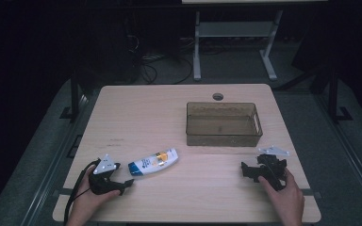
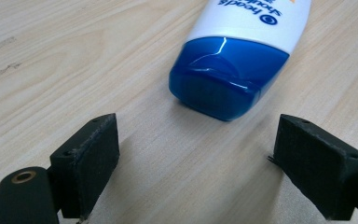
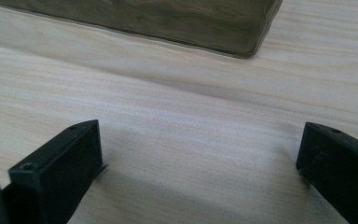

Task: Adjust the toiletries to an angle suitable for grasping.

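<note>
A white shampoo bottle (image 1: pixel 152 162) with a blue cap lies on its side on the wooden table, left of centre. In the left gripper view its blue cap (image 2: pixel 224 79) points toward the jaws and lies just beyond them. My left gripper (image 1: pixel 127 185) rests on the table near the front left, open, with nothing between its jaws (image 2: pixel 196 158). My right gripper (image 1: pixel 246 170) sits at the front right, also open and empty (image 3: pixel 200 163). A brownish see-through bin (image 1: pixel 223 124) stands right of centre; its lower wall (image 3: pixel 168 23) runs across the top of the right gripper view.
The table (image 1: pixel 122 117) has a round cable hole (image 1: pixel 218 97) near its far edge. Beyond the table stand a white desk frame (image 1: pixel 235 42) and cables on a dark floor. A hand holds each gripper at the table's front edge.
</note>
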`<state>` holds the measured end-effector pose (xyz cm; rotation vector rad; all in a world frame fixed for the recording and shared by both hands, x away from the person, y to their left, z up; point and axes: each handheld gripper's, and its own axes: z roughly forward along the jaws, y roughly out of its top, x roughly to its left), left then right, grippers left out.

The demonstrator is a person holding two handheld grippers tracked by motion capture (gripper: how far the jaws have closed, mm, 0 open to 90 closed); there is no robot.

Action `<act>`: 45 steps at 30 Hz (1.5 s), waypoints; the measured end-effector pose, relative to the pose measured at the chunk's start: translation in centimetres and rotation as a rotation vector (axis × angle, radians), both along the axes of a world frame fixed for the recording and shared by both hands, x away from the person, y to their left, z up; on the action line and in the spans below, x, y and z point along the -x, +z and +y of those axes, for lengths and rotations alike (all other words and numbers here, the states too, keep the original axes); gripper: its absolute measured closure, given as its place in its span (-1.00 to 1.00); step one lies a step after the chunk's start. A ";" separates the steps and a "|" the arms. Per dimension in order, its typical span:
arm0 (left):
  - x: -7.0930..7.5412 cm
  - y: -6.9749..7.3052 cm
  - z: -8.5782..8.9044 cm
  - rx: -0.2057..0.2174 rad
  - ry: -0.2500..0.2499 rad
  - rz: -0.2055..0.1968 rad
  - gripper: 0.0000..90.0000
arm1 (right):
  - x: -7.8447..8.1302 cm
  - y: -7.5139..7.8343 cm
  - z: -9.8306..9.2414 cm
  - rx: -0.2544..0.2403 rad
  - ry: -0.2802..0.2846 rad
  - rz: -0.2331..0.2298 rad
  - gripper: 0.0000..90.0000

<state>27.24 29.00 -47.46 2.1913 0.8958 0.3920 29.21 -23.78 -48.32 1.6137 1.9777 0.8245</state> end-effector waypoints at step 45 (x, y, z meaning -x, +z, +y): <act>1.3 2.7 -1.5 0.192 -0.137 0.027 0.96 | 0.0 0.0 0.0 -0.002 0.001 -0.002 -1.00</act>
